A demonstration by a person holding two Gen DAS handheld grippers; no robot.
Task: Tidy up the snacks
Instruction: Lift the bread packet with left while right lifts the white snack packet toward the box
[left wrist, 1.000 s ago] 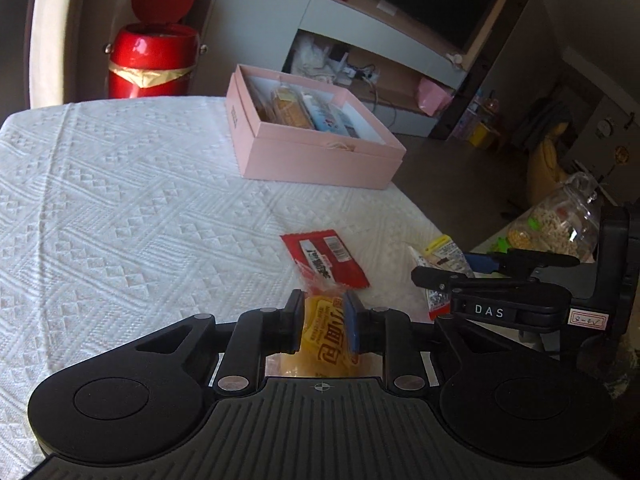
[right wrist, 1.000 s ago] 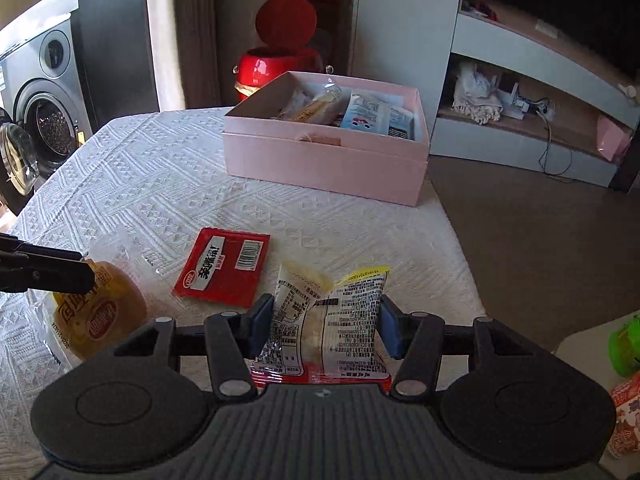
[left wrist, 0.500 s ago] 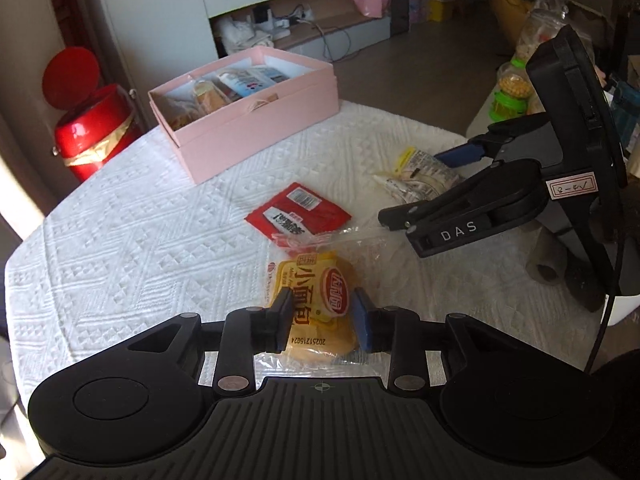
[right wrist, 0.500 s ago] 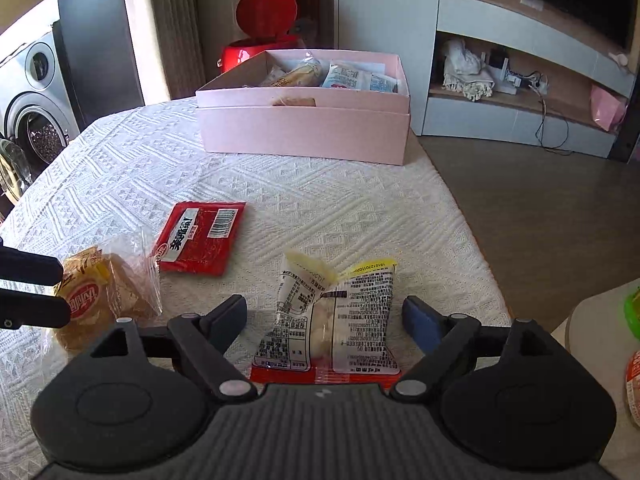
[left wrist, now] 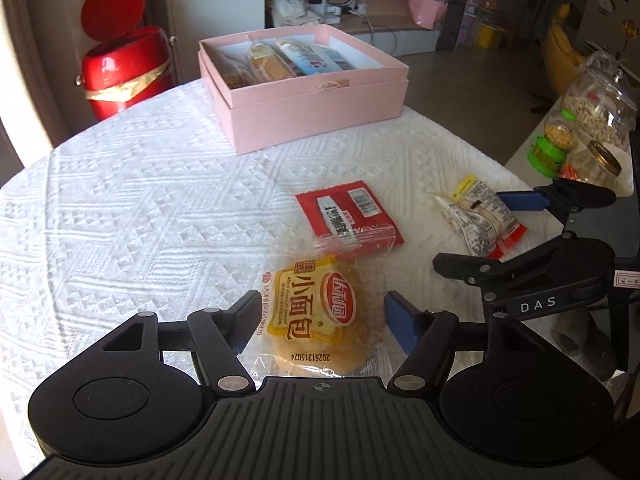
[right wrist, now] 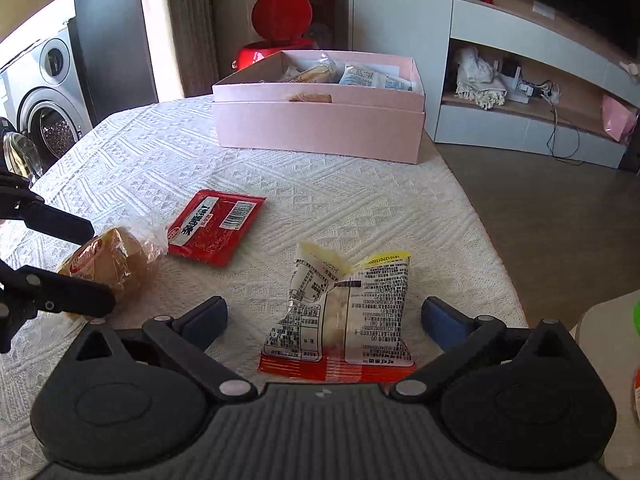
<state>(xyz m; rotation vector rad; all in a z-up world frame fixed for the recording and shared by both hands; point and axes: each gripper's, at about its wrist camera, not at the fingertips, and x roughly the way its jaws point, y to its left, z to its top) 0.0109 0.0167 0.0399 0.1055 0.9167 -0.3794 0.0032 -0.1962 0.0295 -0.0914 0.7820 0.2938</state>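
My left gripper is open, its fingers on either side of a yellow bread packet lying on the white tablecloth. My right gripper is open wide around a white-and-yellow snack packet that lies on the cloth. A red sachet lies flat between the two packets; it also shows in the right wrist view. An open pink box with several snacks inside stands at the far side of the table, also in the right wrist view.
A red bin with its lid up stands behind the table. Jars stand on a side surface at the right. The table's right edge drops to the floor. A washing machine is at the far left.
Both grippers have opened and let go of their packets, which now lie on the cloth. The left gripper has swung round from a low grip on the bread packet.
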